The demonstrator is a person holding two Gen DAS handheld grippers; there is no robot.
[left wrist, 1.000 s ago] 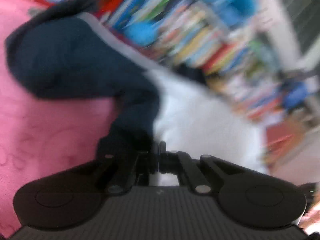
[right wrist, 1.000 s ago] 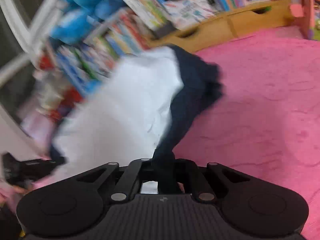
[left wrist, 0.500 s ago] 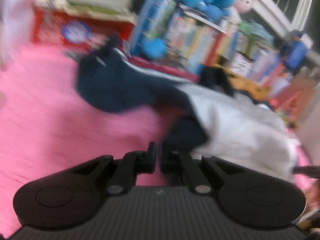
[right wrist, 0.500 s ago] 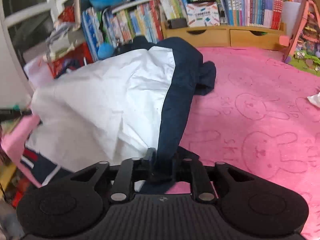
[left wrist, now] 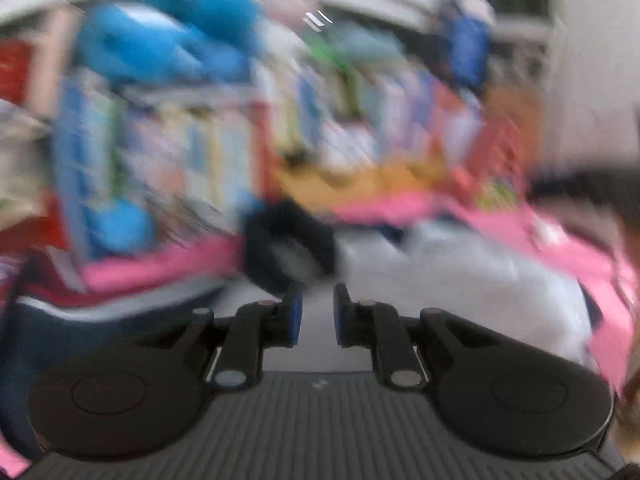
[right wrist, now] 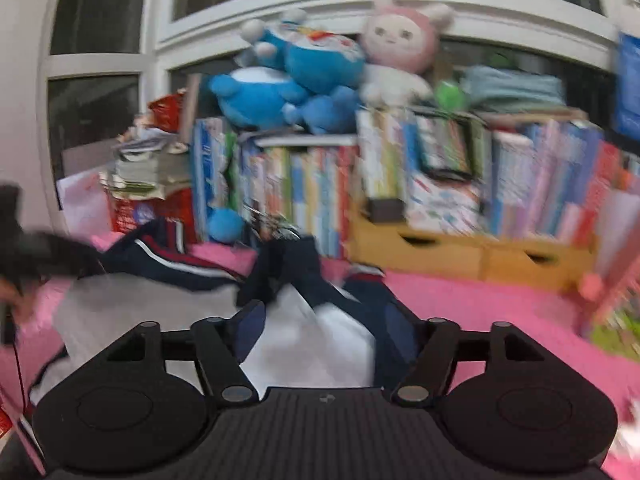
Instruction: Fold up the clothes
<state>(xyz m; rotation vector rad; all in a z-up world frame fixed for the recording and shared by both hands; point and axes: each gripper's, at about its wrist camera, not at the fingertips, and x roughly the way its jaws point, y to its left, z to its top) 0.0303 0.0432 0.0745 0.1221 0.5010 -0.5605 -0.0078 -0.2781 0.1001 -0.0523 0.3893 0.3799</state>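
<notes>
A white and navy garment [right wrist: 316,336] lies spread on the pink bed cover [right wrist: 480,304]; it also shows in the blurred left wrist view [left wrist: 460,276], with a dark navy bunch [left wrist: 288,248] at its far end. My right gripper [right wrist: 326,328] is wide open just above the garment, holding nothing. My left gripper [left wrist: 316,316] is open with a narrow gap and empty, over the garment's near edge. The left gripper also shows as a dark blur at the left of the right wrist view [right wrist: 36,252].
A packed bookshelf [right wrist: 440,184] with blue and pink plush toys [right wrist: 304,76] on top runs behind the bed. A wooden drawer unit [right wrist: 460,252] sits under the books. A red, white and navy striped cloth [right wrist: 168,256] lies at the back left.
Both grippers have let go of the garment and opened. The garment has dropped flat onto the pink cover, and both cameras have tilted up toward the bookshelf.
</notes>
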